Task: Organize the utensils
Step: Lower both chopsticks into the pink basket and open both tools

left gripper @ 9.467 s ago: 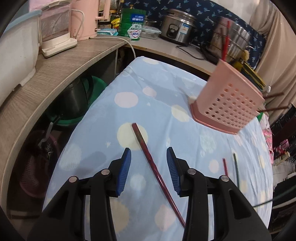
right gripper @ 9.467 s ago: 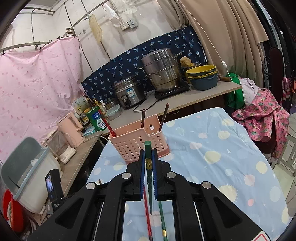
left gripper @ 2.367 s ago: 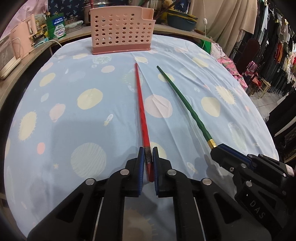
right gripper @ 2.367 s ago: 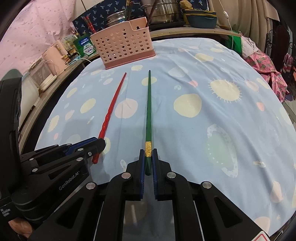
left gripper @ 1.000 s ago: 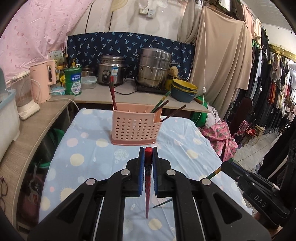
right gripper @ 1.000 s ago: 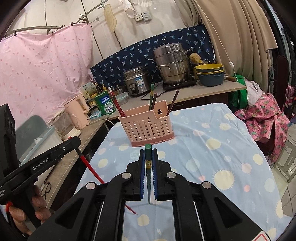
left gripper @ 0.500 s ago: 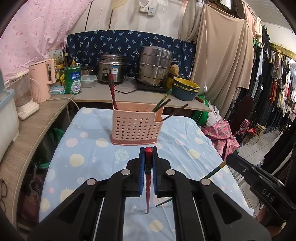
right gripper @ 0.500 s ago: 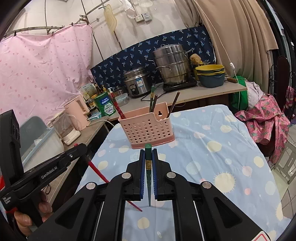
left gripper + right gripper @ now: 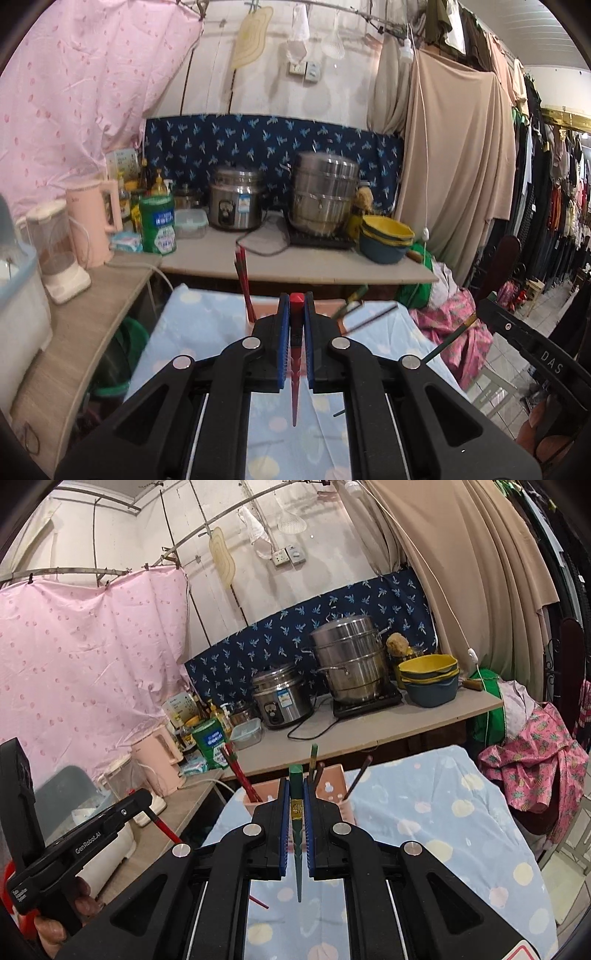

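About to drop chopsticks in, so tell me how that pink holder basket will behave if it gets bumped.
The pink holder basket looks like thin perforated plastic, so probably light and easy to shove. It stands on a loose cloth-covered table, so it may slide. Chopsticks already lean out of it, so a hard knock from the green chopstick might tip it.

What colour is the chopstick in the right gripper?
Green chopstick, gold band; right wrist view.

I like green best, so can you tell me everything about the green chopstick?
The green chopstick is long, thin and glossy dark green, with a gold band near its thick end. The right gripper is shut on it just there. It hangs tip-down above the blue dotted tablecloth, in front of the pink basket, touching only the gripper pads.
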{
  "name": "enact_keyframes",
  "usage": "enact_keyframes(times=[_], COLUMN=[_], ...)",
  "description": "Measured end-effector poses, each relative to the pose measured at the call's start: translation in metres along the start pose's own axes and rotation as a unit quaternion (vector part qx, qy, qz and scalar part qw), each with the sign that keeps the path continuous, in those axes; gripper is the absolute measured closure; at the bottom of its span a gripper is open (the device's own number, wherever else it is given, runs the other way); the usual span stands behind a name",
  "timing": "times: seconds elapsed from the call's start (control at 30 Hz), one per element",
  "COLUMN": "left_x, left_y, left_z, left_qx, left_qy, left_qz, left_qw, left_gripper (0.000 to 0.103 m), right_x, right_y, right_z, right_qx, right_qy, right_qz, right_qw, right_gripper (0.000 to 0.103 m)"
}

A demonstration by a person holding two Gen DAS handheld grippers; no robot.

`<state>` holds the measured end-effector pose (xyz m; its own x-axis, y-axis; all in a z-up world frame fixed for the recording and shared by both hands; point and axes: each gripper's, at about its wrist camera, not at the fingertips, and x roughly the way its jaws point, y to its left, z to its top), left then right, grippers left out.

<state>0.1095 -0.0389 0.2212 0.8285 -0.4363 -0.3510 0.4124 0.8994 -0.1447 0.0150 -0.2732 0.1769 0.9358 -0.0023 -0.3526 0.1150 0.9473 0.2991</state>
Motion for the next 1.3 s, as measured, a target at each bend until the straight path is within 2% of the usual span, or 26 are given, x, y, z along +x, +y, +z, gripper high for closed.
enact_keyframes(times=[0.37, 0.47, 0.6, 0.73, 1.07, 1.13, 1.17, 1.2, 1.27, 1.3], left_x=[0.035, 0.051, 0.078, 0.105, 0.134, 0.135, 0.135, 0.134, 0.132, 0.13], left_y=[0.007, 0.01, 0.02, 0.029, 0.036, 0.038, 0.038, 0.039, 0.039, 0.039], left_z=[0.073, 0.082, 0.082, 0.076, 0.051, 0.048, 0.047, 0.045, 0.043, 0.042], left_qx=[0.0, 0.004, -0.001, -0.009, -0.018, -0.023, -0.024, -0.025, -0.027, -0.026], left_qy=[-0.106, -0.115, -0.111, -0.098, -0.062, -0.056, -0.053, -0.052, -0.052, -0.05], left_qz=[0.011, 0.018, 0.025, 0.03, 0.033, 0.032, 0.035, 0.038, 0.042, 0.042], left_qw=[0.9943, 0.9932, 0.9935, 0.9947, 0.9974, 0.9977, 0.9977, 0.9976, 0.9974, 0.9975], left_gripper=[0.096, 0.096, 0.096, 0.096, 0.096, 0.093, 0.084, 0.075, 0.068, 0.068], right_x=[0.063, 0.081, 0.108, 0.137, 0.185, 0.188, 0.189, 0.188, 0.183, 0.181], right_y=[0.003, 0.001, -0.001, -0.007, -0.005, -0.003, -0.002, -0.001, -0.001, -0.002], right_z=[0.076, 0.088, 0.098, 0.096, 0.064, 0.059, 0.057, 0.056, 0.054, 0.054], right_qx=[0.032, 0.039, 0.038, 0.04, 0.026, 0.019, 0.016, 0.016, 0.017, 0.02], right_qy=[-0.06, -0.07, -0.072, -0.054, 0.002, 0.01, 0.014, 0.014, 0.008, 0.006], right_qz=[0.015, 0.015, 0.008, 0.0, -0.003, -0.001, 0.0, -0.001, -0.008, -0.009], right_qw=[0.998, 0.997, 0.997, 0.998, 1.0, 1.0, 1.0, 1.0, 1.0, 1.0], right_gripper=[0.096, 0.096, 0.096, 0.096, 0.096, 0.095, 0.095, 0.091, 0.081, 0.072])
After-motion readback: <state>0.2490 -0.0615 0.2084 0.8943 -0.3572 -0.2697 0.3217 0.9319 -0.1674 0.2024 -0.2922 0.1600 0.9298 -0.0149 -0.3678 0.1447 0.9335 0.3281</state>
